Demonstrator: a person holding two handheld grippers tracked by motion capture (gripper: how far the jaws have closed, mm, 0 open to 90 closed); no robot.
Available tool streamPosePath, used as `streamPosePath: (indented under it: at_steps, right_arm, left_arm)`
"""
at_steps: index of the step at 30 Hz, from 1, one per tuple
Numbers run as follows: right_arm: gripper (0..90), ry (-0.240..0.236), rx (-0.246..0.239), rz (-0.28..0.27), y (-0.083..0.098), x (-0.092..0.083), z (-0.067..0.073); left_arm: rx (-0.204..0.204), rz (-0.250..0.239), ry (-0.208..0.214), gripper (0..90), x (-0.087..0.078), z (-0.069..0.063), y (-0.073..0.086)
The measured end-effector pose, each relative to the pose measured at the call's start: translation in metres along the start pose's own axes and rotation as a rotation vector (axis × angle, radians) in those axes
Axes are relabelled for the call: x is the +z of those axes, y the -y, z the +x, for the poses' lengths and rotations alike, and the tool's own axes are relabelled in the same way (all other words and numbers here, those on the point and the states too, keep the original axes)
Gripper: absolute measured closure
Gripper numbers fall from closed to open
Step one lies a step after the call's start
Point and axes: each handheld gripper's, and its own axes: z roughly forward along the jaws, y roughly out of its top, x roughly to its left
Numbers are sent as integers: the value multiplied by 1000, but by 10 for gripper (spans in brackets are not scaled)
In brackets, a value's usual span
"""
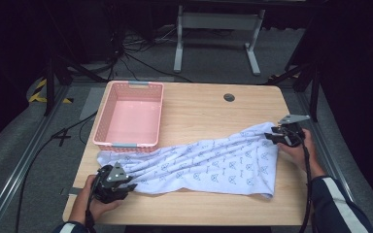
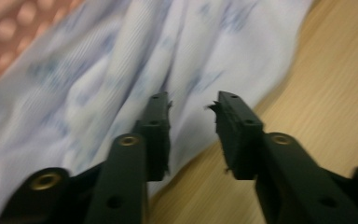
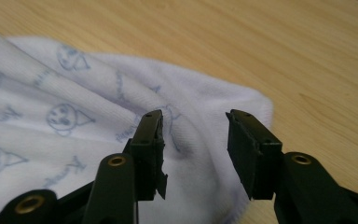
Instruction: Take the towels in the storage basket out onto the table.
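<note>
A white towel (image 1: pixel 209 162) printed with small blue figures lies rumpled across the wooden table (image 1: pixel 199 104), stretched from front left to right. My left gripper (image 1: pixel 132 186) sits at the towel's front-left corner. Seen in the left gripper view, its jaws (image 2: pixel 191 100) stand apart over the towel's edge (image 2: pixel 121 60), and the pads press on nothing. My right gripper (image 1: pixel 270 136) is at the towel's far-right corner. The right gripper view shows that gripper (image 3: pixel 193 116) open, with the towel's rounded corner (image 3: pixel 74 112) lying between and under the jaws, not pinched.
A pink perforated basket (image 1: pixel 104 116) stands on the table's back left, its front rim touching the towel; it shows blurred in the left gripper view (image 2: pixel 0 32). A round cable hole (image 1: pixel 229 97) is at the back. Bare wood lies along the table's front edge.
</note>
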Motion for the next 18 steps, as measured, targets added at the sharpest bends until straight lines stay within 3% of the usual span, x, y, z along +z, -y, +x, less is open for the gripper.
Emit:
streamPosePath:
  at_steps: [2,5,8,10,12,14,16,17,18]
  right_arm:
    - [543,7,29,-24,3,-15,-3]
    - [501,-35,67,14,13,-26,-5]
    - [451,-71,61,63,27,-28,3]
    - [427,-134,41,67,34,-31,12]
    - [425,-230,-31,55,39,-40,28]
    - [437,-322,-111,64,43,-51,45]
    - [512,-427,-191,55,49,-60,58]
    - [512,-427,-191,55,49,-60,58]
    - [550,-530,-274,65,56,-70,73]
  left_arm:
    - [54,-3,35,536,10,-18,-15]
    - [152,7,81,466,29,-44,-36]
    - [163,-8,110,442,46,-53,-46]
    - [160,-13,104,436,55,-55,-49]
    - [155,-15,132,437,62,-55,-51]
    - [158,-9,117,443,68,-56,-53]
    - [161,-4,131,468,74,-57,-55]
    - [161,-4,131,491,74,-57,-55]
    - [175,16,126,523,78,-58,-57]
